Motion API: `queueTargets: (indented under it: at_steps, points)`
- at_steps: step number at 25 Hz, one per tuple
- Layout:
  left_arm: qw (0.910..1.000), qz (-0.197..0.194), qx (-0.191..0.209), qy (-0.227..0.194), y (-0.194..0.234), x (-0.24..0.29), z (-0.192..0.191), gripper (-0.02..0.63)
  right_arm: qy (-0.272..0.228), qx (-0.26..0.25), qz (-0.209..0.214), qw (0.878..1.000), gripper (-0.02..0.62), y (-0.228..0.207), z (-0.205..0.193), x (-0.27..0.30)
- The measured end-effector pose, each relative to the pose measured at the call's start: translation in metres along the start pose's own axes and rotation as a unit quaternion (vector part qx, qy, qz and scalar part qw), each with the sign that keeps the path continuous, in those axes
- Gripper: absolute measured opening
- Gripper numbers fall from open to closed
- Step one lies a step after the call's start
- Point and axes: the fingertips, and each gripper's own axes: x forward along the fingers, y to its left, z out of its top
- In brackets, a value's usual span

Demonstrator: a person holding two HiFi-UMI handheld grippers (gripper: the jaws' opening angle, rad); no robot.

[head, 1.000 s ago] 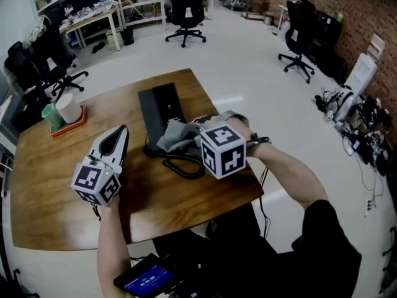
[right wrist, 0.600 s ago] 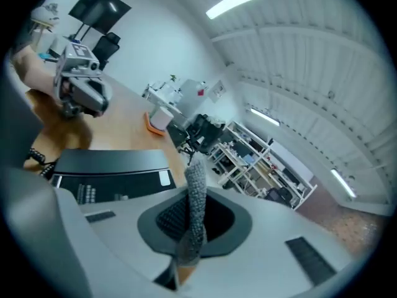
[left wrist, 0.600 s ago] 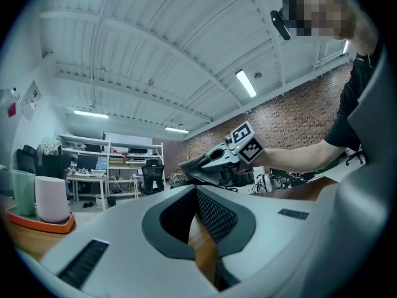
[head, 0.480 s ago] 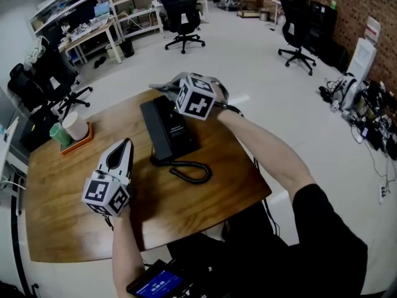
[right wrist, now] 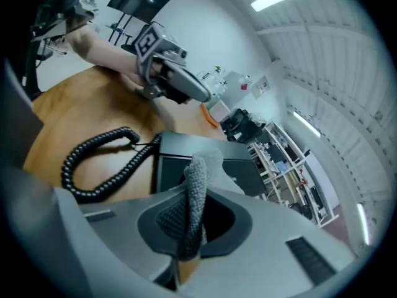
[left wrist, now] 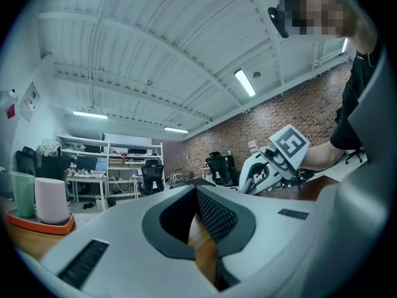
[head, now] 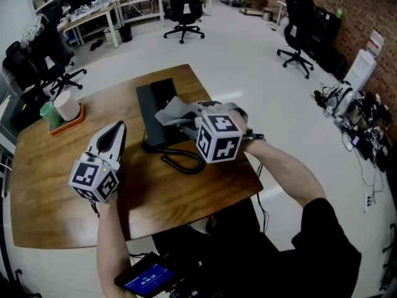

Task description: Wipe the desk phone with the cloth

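Clamping the cloth in the right claw, draping it over the near half of the desk phone, lying lengthwise away from the body; likely needing strokes along that line. Resting the left claw, pressed together and empty, on the surface leftward.

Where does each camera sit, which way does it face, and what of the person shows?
Head view: on the head, looking steeply down at the table, desk phone, left gripper, right gripper, left forearm and right forearm.
Left gripper view: on the left gripper, facing low across the table; its shut jaws and the right forearm show.
Right gripper view: on the right gripper, facing the desk phone; its jaws clamp the cloth.
Shared: each gripper view shows the other gripper.
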Motion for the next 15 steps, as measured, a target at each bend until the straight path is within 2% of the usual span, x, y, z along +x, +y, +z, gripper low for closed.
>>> queueTargets:
  at_steps: [3, 5, 6, 8, 11, 13, 15]
  points:
    - [1.0000, 0.001, -0.006, 0.003, -0.001, -0.001, -0.002, -0.008, 0.001, -0.027, 0.053, 0.998, 0.025, 0.040, 0.003, -0.017]
    - [1.0000, -0.002, -0.007, 0.005, -0.003, 0.000, -0.003, -0.008, -0.010, -0.017, 0.071, 0.997, 0.025, 0.043, 0.005, -0.025]
    - [1.0000, -0.003, -0.006, 0.006, -0.002, 0.000, -0.003, -0.008, -0.018, -0.002, 0.058, 0.998, 0.025, 0.030, 0.007, -0.025]
    - [1.0000, -0.003, -0.006, 0.006, 0.001, -0.001, -0.003, -0.008, -0.030, 0.038, -0.001, 0.999, 0.025, -0.018, 0.009, -0.018]
    - [0.9999, 0.001, -0.013, 0.003, 0.005, -0.002, -0.003, -0.008, -0.039, 0.114, -0.090, 0.989, 0.025, -0.099, 0.008, 0.005]
    - [0.9998, 0.004, -0.019, 0.001, 0.006, -0.003, -0.004, -0.008, -0.033, 0.142, -0.117, 0.982, 0.026, -0.134, 0.007, 0.025]
    - [0.9997, 0.007, -0.023, -0.001, 0.004, -0.004, -0.005, -0.008, -0.018, 0.147, -0.120, 0.982, 0.025, -0.147, 0.004, 0.044]
